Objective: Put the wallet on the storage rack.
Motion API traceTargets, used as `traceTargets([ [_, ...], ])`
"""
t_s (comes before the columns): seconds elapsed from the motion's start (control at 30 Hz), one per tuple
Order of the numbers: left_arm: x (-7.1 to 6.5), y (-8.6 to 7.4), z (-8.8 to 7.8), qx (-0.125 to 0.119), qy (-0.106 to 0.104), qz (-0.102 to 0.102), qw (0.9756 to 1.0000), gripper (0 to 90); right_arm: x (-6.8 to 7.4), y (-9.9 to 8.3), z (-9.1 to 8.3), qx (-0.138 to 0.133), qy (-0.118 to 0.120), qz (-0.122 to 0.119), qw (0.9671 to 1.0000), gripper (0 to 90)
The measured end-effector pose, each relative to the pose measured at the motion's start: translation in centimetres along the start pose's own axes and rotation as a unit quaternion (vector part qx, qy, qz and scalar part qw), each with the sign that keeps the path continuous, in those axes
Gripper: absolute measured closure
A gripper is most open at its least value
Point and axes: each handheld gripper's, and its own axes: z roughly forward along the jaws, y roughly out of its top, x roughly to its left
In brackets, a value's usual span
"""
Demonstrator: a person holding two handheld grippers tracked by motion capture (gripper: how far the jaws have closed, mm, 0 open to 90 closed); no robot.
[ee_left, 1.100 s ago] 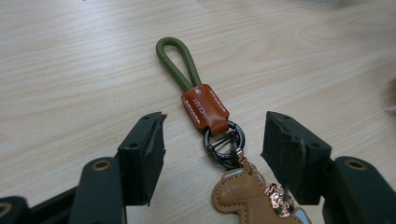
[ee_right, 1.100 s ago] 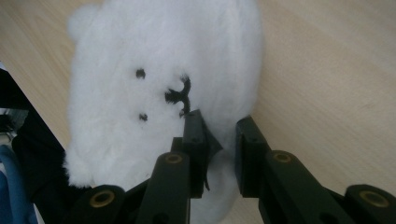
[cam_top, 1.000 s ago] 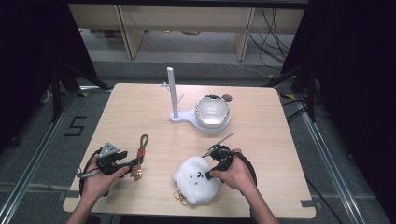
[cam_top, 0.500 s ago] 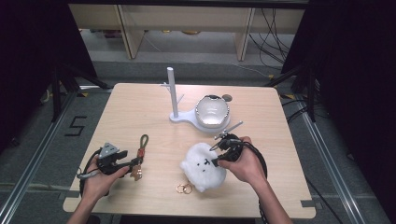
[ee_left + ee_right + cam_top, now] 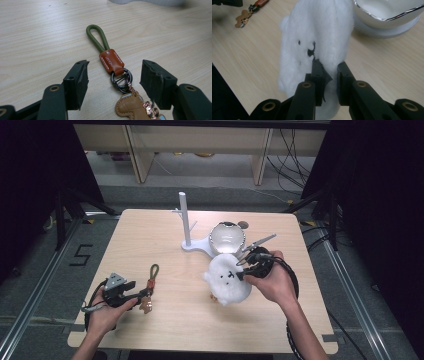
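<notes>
Plush bear [image 5: 317, 47] lifted farther, between fingers [image 5: 319, 72]

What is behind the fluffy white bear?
Right behind the white bear sits a shiny silver bowl on the white stand. The bear covers part of the bowl's front, and the table beneath it stays hidden. The right gripper pinches its fur.

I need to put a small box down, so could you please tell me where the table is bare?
The far-left stretch of the table, left of the white stand, is bare, as is the near edge between the keychain and the white plush. The right-centre is crowded: the plush, the silver bowl and the right hand-held gripper sit close together.
</notes>
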Motion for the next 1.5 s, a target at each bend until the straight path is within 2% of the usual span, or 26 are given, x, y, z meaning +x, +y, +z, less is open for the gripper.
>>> traceTargets([
  [0.03,0.0,0.0,0.0,0.0,0.0,0.0,1.0,38.1,-0.2,0.3,-0.3,-0.003,-0.004,0.006,1.0,80.1],
  [0.43,0.1,-0.1,-0.1,-0.004,0.001,-0.002,1.0,38.1,-1.3,1.7,-1.6,-0.026,-0.024,-0.004,0.9994,80.4],
  [0.63,0.2,-0.1,-0.1,-0.005,0.005,-0.004,1.0,38.1,-1.6,2.3,-2.1,-0.037,-0.028,0.0,0.9989,80.5],
  [0.67,0.2,-0.1,-0.1,-0.006,0.006,-0.005,0.9999,38.1,-1.8,2.4,-2.2,-0.041,-0.028,-0.006,0.9987,80.5],
  [0.73,0.2,-0.2,-0.1,-0.009,0.007,-0.005,0.9999,38.1,-1.9,2.7,-2.4,-0.044,-0.03,0.002,0.9986,80.6],
  [0.8,0.2,-0.2,-0.1,-0.009,0.007,-0.005,0.9999,38.1,-2.0,2.8,-2.4,-0.049,-0.031,-0.004,0.9983,80.6],
  [0.83,0.2,-0.2,-0.1,-0.009,0.007,-0.005,0.9999,38.1,-1.9,2.9,-2.5,-0.048,-0.032,0.004,0.9983,80.6],
  [0.9,0.2,-0.2,-0.1,-0.009,0.006,-0.006,0.9999,38.1,-2.2,3.3,-2.8,-0.057,-0.035,-0.005,0.9978,80.6],
  [1.1,0.2,-0.3,0.0,-0.006,0.01,-0.006,0.9999,38.1,-2.4,3.8,-3.2,-0.069,-0.04,0.004,0.9968,80.7],
  [1.27,0.3,-0.3,0.0,-0.008,0.009,-0.007,0.9999,38.1,-2.5,4.2,-3.5,-0.069,-0.044,0.009,0.9966,80.7],
  [1.37,0.3,-0.4,0.1,-0.008,0.01,-0.008,0.9999,38.1,-2.8,4.5,-3.5,-0.069,-0.047,-0.002,0.9965,80.7],
  [1.47,0.3,-0.4,0.1,-0.006,0.011,-0.009,0.9999,38.1,-2.9,4.7,-3.5,-0.07,-0.046,0.0,0.9965,80.8],
  [1.5,0.3,-0.4,0.1,-0.008,0.009,-0.009,0.9999,38.1,-3.1,4.9,-3.5,-0.069,-0.048,-0.006,0.9965,80.8],
])
